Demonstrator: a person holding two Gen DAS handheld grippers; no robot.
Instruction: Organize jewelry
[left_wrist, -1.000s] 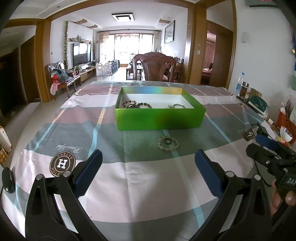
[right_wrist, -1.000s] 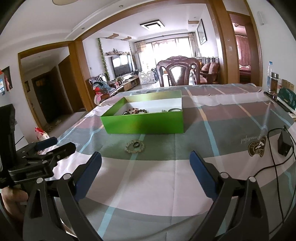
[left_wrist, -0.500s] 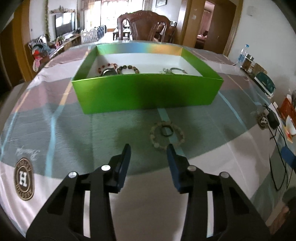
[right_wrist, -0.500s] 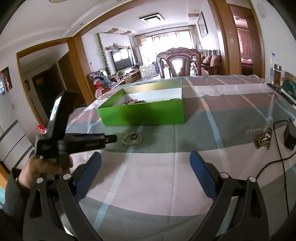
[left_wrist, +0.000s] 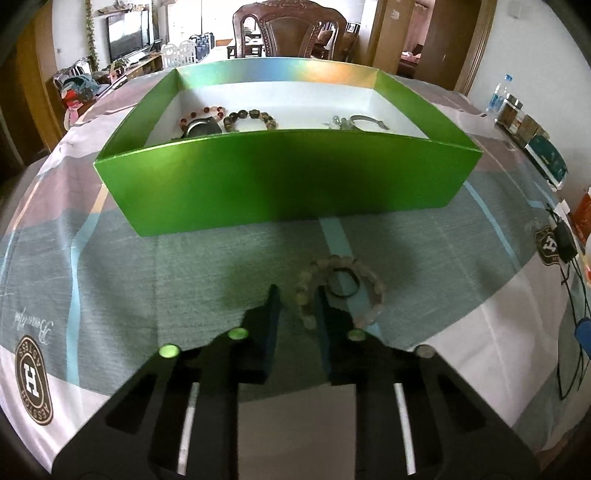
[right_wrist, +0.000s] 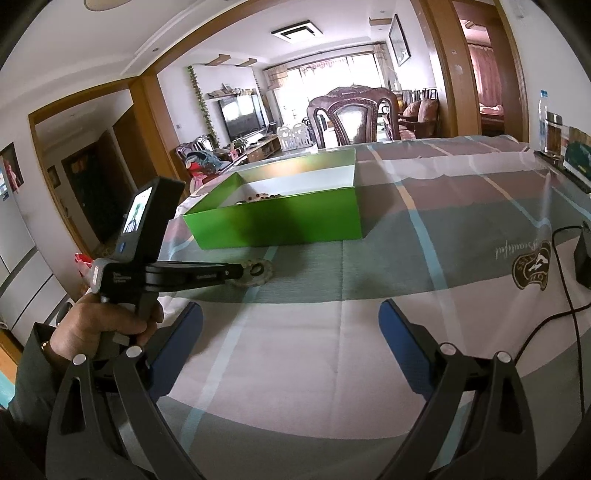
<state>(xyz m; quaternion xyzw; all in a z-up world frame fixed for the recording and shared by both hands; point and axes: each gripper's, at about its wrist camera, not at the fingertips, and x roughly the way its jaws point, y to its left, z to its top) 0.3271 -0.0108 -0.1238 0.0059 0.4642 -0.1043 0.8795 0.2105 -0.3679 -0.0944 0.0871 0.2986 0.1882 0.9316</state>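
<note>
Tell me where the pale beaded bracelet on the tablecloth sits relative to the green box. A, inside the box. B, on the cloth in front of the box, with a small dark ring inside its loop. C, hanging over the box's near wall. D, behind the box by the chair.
B: the pale beaded bracelet lies on the cloth just short of the green box, with the small dark ring inside its loop.

Daylit, window glare, fisheye-warped edges
</note>
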